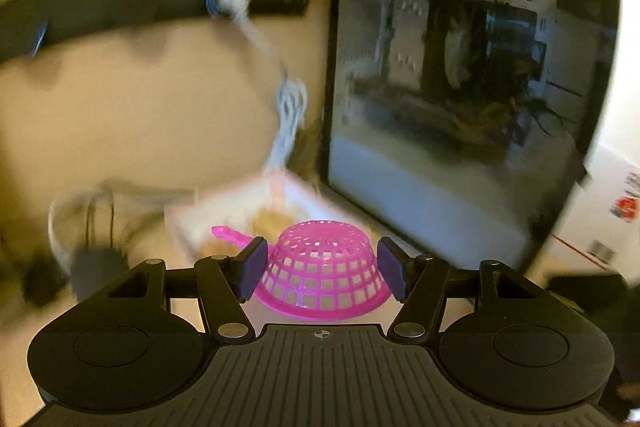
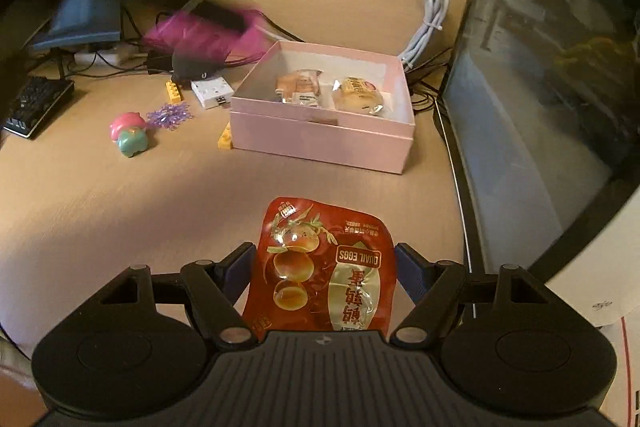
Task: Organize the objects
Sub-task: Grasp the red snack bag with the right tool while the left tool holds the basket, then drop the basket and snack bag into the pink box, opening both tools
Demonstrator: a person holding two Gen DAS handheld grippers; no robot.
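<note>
Left claw (image 1: 322,269): angled downward, pinched on an upturned pink strainer (image 1: 324,267).
Right claw (image 2: 324,277): tilted steeply toward the desk (image 2: 120,207), clamped on a quail egg packet (image 2: 320,267).

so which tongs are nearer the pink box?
Left. In the right wrist view the left tongs, a blur carrying the pink basket, are just beyond the pink box; the right tongs, holding the quail egg packet, sit back across bare desk.

Tan wood desk (image 2: 120,227), beige wall (image 1: 120,115), apparently glass-sided case (image 1: 460,87).
</note>
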